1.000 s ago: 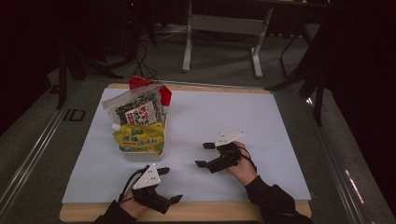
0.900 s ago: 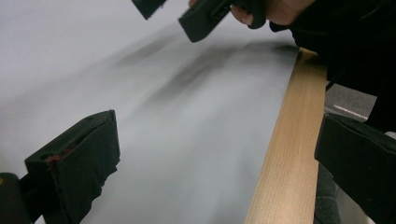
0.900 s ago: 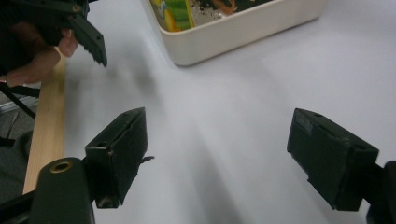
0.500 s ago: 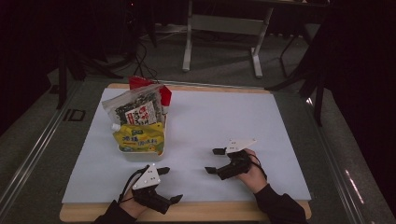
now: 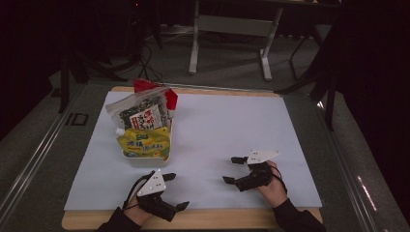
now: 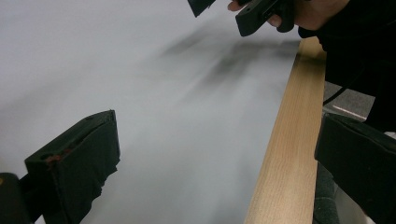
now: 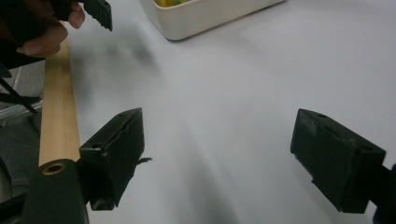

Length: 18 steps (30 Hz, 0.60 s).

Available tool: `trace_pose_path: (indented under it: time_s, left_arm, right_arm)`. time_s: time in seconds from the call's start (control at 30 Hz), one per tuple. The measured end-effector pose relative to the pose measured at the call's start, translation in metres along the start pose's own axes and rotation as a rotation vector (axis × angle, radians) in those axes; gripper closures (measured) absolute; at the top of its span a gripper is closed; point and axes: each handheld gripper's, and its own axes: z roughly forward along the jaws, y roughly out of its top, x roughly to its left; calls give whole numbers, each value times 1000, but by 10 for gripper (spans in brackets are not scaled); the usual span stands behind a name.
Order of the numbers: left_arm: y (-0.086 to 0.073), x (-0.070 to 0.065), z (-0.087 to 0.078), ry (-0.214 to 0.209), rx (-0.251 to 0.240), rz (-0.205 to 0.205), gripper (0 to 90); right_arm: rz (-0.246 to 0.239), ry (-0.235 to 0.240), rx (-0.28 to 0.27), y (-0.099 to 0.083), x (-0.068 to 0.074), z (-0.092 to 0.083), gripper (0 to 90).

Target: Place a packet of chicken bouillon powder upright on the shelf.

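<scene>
While both claws sit wide and empty near the worktop's point(image 5: 290, 104) front wooden edge, the white rectangular plastic tub point(image 5: 145, 161) stuffed with upright snack packets stands at the left, just ahead of the left claw point(image 5: 175, 191) and well apart from the right claw point(image 5: 233, 170). Any careless reach risks toppling the tall dark seaweed packet point(image 5: 140, 111) or yellow pouch point(image 5: 145, 142), since they lean loosely above the rim.
</scene>
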Motion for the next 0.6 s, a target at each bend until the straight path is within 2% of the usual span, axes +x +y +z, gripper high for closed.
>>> trace_pose_path:
  time_s: [0.3,0.6]
  left_arm:
    - [0,0,0,-4,-11,2,11]
    - [-1,1,1,-10,-9,-2,12]
  right_arm:
    - [15,-20,-26,-9,-2,-12,158]
    - [44,-61,-20,-22,-8,-24,146]
